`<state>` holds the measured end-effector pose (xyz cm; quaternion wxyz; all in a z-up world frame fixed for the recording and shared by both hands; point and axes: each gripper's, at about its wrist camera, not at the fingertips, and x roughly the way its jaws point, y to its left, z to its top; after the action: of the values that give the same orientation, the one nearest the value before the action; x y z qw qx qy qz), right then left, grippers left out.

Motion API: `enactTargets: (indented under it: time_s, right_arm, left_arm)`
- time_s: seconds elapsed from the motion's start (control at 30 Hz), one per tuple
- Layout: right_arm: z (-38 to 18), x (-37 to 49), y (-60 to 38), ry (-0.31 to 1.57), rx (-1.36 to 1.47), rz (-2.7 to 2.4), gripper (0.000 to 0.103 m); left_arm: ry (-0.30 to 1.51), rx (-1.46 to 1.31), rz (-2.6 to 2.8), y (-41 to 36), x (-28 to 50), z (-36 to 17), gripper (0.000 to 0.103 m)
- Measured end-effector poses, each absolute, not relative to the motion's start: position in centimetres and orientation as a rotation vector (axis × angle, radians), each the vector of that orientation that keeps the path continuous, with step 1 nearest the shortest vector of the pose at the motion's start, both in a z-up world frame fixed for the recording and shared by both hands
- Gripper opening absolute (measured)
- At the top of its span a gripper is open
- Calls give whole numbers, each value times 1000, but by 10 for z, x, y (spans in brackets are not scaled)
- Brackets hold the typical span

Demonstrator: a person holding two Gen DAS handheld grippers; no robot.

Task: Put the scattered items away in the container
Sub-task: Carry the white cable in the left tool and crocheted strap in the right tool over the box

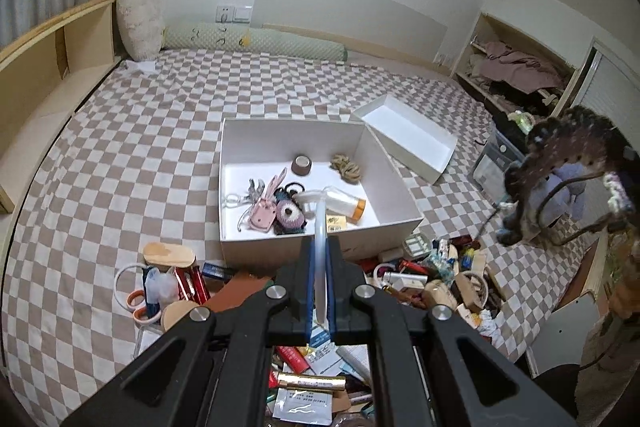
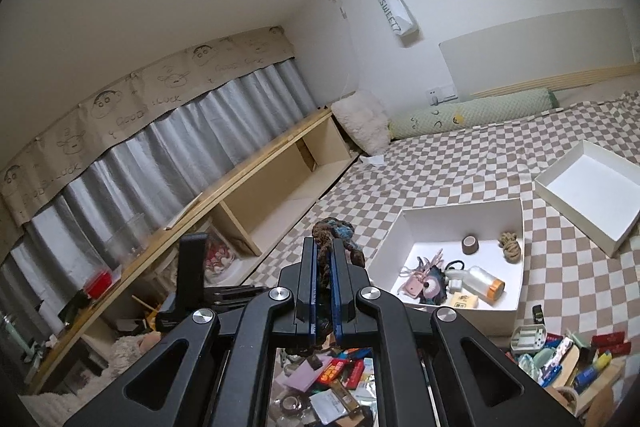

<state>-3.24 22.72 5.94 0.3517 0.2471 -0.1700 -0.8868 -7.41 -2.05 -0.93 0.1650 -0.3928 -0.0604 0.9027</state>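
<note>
At centre of the left wrist view, on the checkered bedspread (image 1: pixel 160 131): an open white box (image 1: pixel 280 131), the container, holding a brown tape roll (image 1: pixel 302 165) near its back wall, a knot of tan rope (image 1: pixel 347 167) to the right of that, a pink rabbit-eared keychain (image 1: pixel 265 215) with metal keys at left, a round crocheted piece (image 1: pixel 289 215) beside it, a frosted bottle with an orange cap (image 1: pixel 345 205) lying on its side, and a small yellow packet (image 1: pixel 336 223) by the front wall. Just right of the box, touching its upper right corner, tilted: the shallow white lid (image 1: pixel 404 135), nothing inside. Along the lower frame, in front of the box: scattered items (image 1: pixel 436 279), among them orange-handled scissors (image 1: pixel 140 303), red packets and a gold tube (image 1: pixel 312 382).

In the lower centre, the left gripper (image 1: pixel 320 251), clamped tight on a translucent white plastic strip (image 1: pixel 320 227) that rises over the box's front wall and ends in a rounded head above the contents. At the right edge, hanging in the air: a brown crocheted bag (image 1: pixel 568 171).

In the right wrist view, lower centre, the right gripper (image 2: pixel 324 259), pinched on that same brown crocheted bag (image 2: pixel 332 231), yarn bulging above the pads. Right of centre, the box (image 2: pixel 460 213) with the same contents, the lid (image 2: pixel 592 195) further toward the right edge.
</note>
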Motion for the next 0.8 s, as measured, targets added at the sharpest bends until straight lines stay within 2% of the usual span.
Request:
enactTargets:
  time_s: [0.53,0.8]
  right_arm:
    - [95,-67,218,-420,572,-2331,7]
    - [104,-95,221,-475,536,-2336,7]
  left_arm:
    - [-100,-957,2647,15,-98,59,6]
    - [-151,-920,2662,21,-126,75,6]
